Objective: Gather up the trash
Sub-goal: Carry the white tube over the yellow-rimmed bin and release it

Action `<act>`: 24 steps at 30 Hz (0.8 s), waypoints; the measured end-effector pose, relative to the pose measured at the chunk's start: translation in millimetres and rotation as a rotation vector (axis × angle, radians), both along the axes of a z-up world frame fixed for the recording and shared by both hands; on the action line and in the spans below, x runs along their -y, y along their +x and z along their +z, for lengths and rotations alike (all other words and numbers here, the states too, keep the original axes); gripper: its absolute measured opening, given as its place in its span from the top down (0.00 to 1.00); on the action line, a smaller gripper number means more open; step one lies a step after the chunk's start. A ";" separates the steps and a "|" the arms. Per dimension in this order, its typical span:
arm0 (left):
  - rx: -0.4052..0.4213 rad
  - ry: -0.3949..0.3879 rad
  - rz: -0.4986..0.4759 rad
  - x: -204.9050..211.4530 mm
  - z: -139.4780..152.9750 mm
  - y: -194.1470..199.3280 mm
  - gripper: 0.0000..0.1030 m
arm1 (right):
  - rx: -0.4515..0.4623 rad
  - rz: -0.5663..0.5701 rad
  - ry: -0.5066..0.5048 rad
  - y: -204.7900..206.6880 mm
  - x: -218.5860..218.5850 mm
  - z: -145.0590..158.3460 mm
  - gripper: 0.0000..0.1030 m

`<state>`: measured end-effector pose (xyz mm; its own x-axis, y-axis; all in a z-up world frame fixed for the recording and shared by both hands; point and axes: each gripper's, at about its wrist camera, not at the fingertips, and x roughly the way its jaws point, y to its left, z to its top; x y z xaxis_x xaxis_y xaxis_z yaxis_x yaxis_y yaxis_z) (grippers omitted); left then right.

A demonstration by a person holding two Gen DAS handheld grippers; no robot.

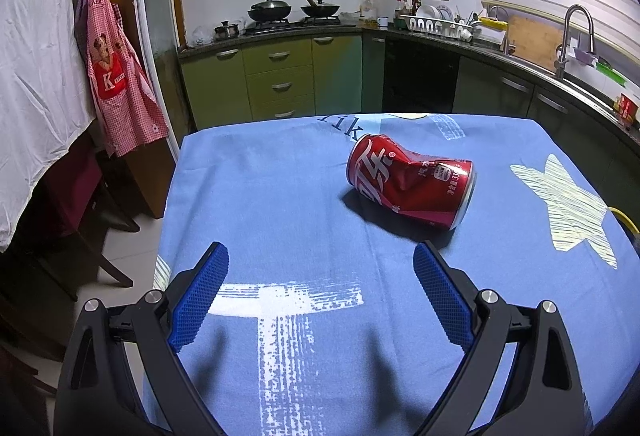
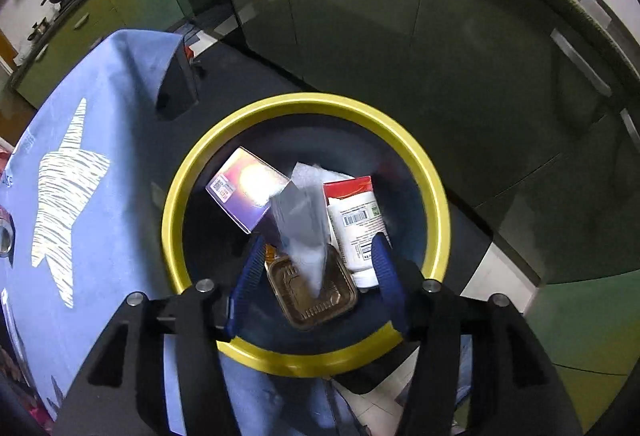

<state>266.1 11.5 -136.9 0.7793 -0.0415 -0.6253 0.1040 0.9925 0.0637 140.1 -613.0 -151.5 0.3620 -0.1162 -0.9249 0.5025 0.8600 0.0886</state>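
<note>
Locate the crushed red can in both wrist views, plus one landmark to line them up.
Left wrist: crushed red can lies on its side on the blue tablecloth, right of centre, beyond the open left tool.
Right wrist: only a sliver of what looks like its end at the far left edge; the view centres on the yellow-rimmed bin.
Shared landmark: the striped white star printed on the cloth.

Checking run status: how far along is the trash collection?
Done: a box, a white bottle and a brown tray lie in the yellow-rimmed bin. In hand: right gripper open over it, a clear wrapper dropping. Left: dented red can on the table, ahead of the open left gripper.
</note>
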 end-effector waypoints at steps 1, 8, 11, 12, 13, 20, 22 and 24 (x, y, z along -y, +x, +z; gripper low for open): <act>-0.003 -0.002 -0.001 0.1 -0.2 0.2 0.08 | 0.014 0.000 0.008 -5.1 -2.8 3.3 0.48; -0.020 -0.022 -0.036 5.3 -1.3 -0.9 0.06 | 0.087 0.046 0.004 -39.9 -28.5 23.4 0.43; -0.078 -0.059 -0.039 6.5 -5.6 5.5 0.05 | 0.111 0.076 0.024 -42.2 -36.4 29.7 0.43; -0.095 -0.071 -0.037 7.0 -6.3 6.7 0.06 | 0.120 0.087 0.026 -42.0 -38.3 31.6 0.43; -0.114 -0.086 -0.037 8.1 -5.9 7.9 0.06 | 0.129 0.097 0.028 -36.7 -41.8 31.9 0.42; -0.213 -0.073 -0.006 35.0 13.0 19.2 0.05 | 0.189 0.199 0.026 -27.4 -56.3 46.3 0.40; -0.291 -0.142 0.030 42.0 20.2 34.6 0.05 | 0.199 0.227 0.031 -23.7 -57.3 46.1 0.39; -0.376 -0.230 0.056 46.2 23.7 53.0 0.05 | 0.206 0.247 0.030 -20.0 -56.5 43.9 0.39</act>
<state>319.1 -34.7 -113.3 0.5045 -0.1769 -0.8451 0.0233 0.9812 -0.1915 120.1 -556.5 -107.6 0.5559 0.0245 -0.8309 0.2473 0.9494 0.1935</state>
